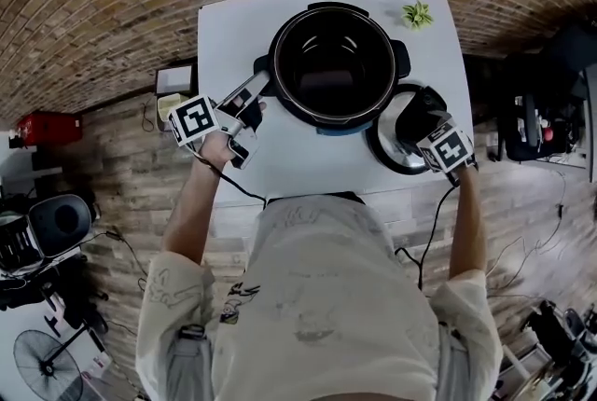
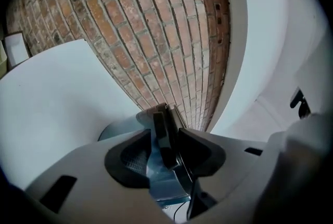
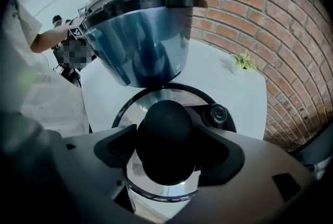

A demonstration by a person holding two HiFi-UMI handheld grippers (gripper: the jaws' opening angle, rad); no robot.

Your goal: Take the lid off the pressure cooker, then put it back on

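Note:
The pressure cooker (image 1: 333, 63) stands open and lidless in the middle of the white table (image 1: 233, 35). Its steel lid (image 1: 387, 145) lies on the table just right of the pot. My right gripper (image 1: 422, 115) points down onto it, shut on the lid's black knob (image 3: 165, 139), with a pad against each side. My left gripper (image 1: 259, 84) reaches in level from the left. The cooker's black side handle (image 2: 162, 132) stands between its jaws with a gap at one pad, so this gripper is open. In the right gripper view the cooker (image 3: 138, 46) rises close behind the lid (image 3: 156, 100).
A small green plant (image 1: 417, 14) sits at the table's far right corner, behind the lid. The lid lies close to the table's right and near edges. A small box (image 1: 173, 87) stands on the floor left of the table. A brick wall runs behind.

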